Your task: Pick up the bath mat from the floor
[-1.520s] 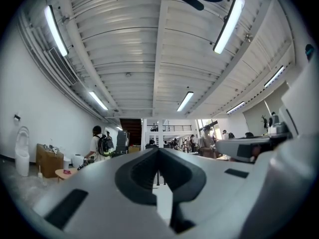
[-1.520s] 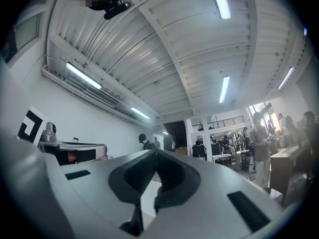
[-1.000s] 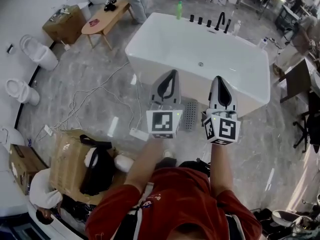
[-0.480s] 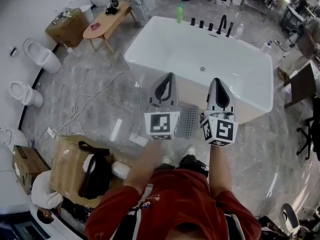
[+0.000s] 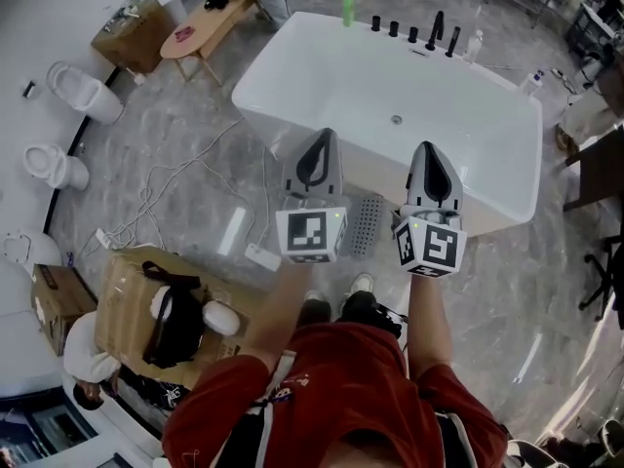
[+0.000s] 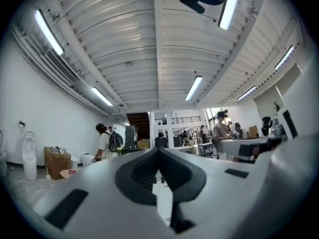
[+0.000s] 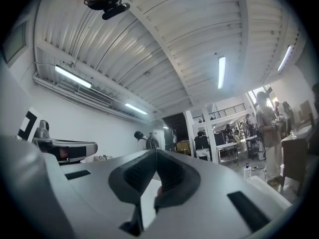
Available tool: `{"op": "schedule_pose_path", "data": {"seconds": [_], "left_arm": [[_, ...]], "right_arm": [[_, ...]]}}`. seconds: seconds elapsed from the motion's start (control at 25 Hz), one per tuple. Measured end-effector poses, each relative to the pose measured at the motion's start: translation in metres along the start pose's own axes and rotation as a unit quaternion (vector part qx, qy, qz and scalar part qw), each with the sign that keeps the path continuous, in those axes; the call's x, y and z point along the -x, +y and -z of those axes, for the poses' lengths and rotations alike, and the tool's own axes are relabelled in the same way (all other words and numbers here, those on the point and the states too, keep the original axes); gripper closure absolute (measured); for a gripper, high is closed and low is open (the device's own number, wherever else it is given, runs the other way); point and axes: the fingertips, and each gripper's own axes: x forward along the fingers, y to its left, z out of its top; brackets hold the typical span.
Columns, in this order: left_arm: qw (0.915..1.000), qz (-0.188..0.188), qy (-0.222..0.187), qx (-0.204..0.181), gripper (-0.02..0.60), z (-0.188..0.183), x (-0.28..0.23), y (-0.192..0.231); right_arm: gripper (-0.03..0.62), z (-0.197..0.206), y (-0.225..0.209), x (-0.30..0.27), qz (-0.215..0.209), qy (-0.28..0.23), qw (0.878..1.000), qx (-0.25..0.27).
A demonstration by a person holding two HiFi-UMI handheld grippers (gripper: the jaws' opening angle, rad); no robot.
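**A:** How do the jaws stand?

**B:** The left hand-held gripper (image 6: 159, 152) has its jaws pressed together, the dark pads meeting at the tips. Nothing sits between them.

**A:** And beyond them?

**B:** A large hall. The ribbed white ceiling (image 6: 149, 39) fills most of the view, crossed by long strip lights (image 6: 193, 88). A person with a backpack (image 6: 106, 142) bends forward at the left.

**A:** Anything along that left wall?

**B:** A white toilet (image 6: 29, 154) stands against it, with a cardboard box (image 6: 55, 161) just beside it.

**A:** And on the right?

**B:** Another person (image 6: 220, 130) stands upright there. A dark staircase (image 6: 137, 125) rises in the far middle.
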Motion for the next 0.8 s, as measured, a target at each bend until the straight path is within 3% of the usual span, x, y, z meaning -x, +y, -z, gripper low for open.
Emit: {"op": "schedule_pose_path", "data": {"seconds": [0.24,0.52,0.8], "left_arm": [[0.9996,0.014,0.024,-0.009,0.566,0.021,-0.019,-0.016],[0.9977,-0.006,0.065,-0.016,0.566,0.068,-0.021,-0.009],[0.9954,0.006,0.095,-0.010,0.566,0.123,-0.022,0.012]], "right_arm": [[0.583,0.027,-0.033,-0.008,0.010,0.019,1.000,-0.020],[0.583,0.070,-0.051,-0.010,0.023,0.057,0.998,-0.035],[0.583,0.132,-0.031,-0.017,0.024,0.097,0.994,-0.032]]}}
